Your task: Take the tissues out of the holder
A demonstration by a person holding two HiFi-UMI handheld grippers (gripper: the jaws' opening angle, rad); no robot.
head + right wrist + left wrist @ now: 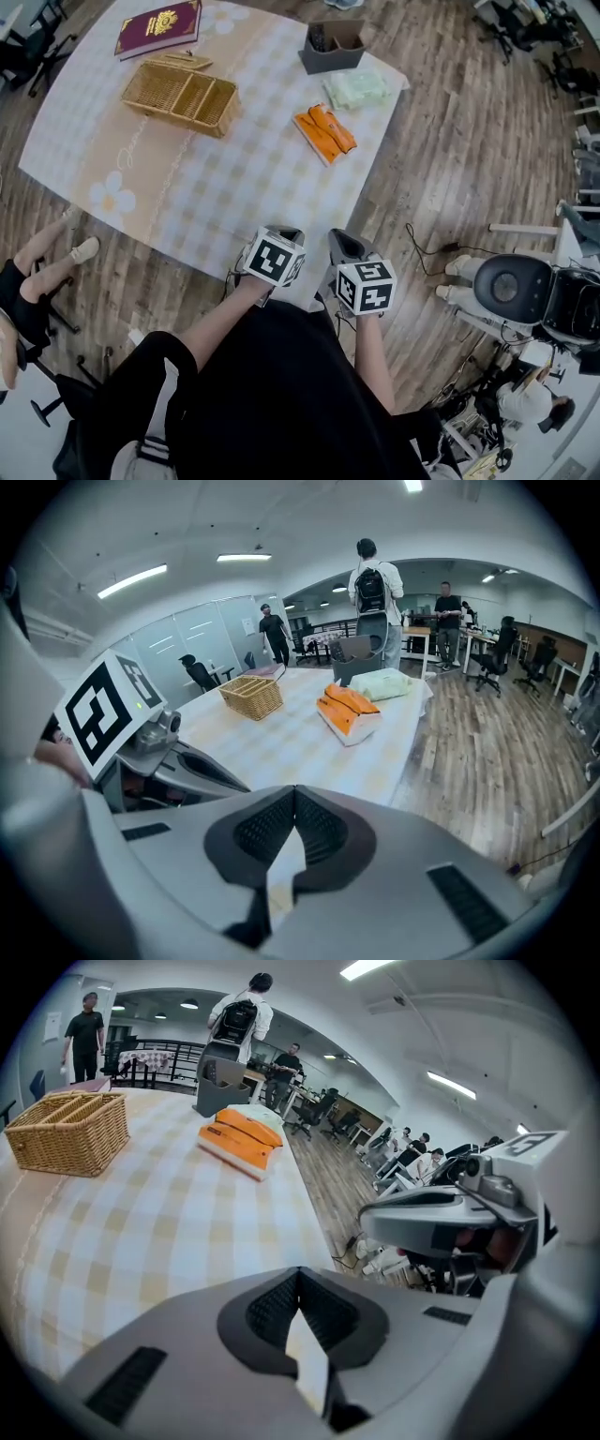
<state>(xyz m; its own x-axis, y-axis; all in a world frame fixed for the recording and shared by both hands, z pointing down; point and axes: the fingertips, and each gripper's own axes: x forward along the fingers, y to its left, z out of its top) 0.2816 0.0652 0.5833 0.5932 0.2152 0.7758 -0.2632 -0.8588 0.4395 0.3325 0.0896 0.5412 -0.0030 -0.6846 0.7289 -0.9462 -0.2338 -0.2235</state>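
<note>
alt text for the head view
The left gripper and right gripper, both shut and empty, hang by the near edge of a checked-cloth table. Beyond lie an orange packet, pale green soft pack, grey box holder, woven basket and maroon book.

Head view looks steeply down; both gripper views (low) share the table [234, 159].
</note>
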